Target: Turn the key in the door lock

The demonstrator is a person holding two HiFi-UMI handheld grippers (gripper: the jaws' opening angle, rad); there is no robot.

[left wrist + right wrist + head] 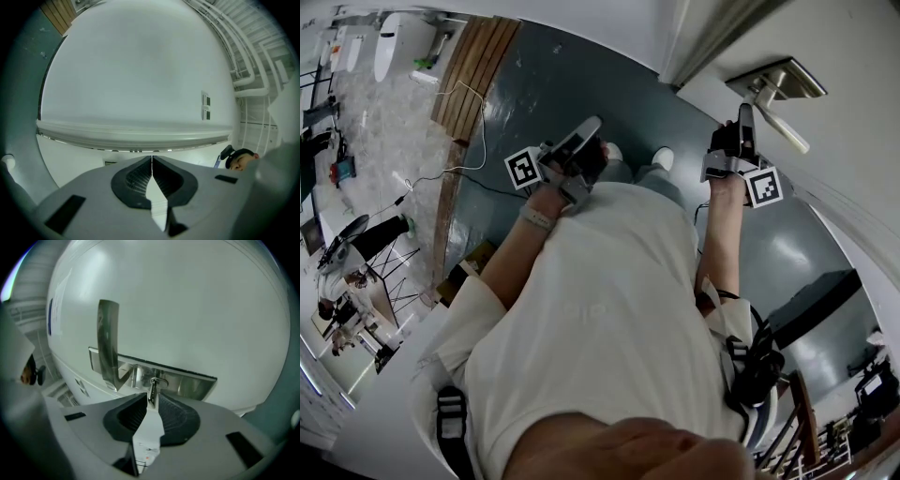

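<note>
Silver metal of the key [153, 391] is seen standing out of the lock plate [187, 383] on the white door [197, 305], just beside the foot of the door handle [108, 345]. The bow of the key is taken between the tips of the right tool [151, 401], whose jaws stand narrow with only this thin bow between them. The pads appear to press on it, though the contact is shown too small for this to be said with full certainty.

Only the very tips are on the bow, so it is judged that the key could slip out of the pads if the turn is made with too little squeeze. If the tool is rolled off the key's own axis, the key could be bent or jammed in the lock. The handle is near the left jaw and could be struck during a roll.

In the head view the right tool is held level against the door, with the forearm stretched forward below the handle. The left tool [151, 161] is held well apart from the lock and tilted slightly upward, its jaws pressed together on nothing.
</note>
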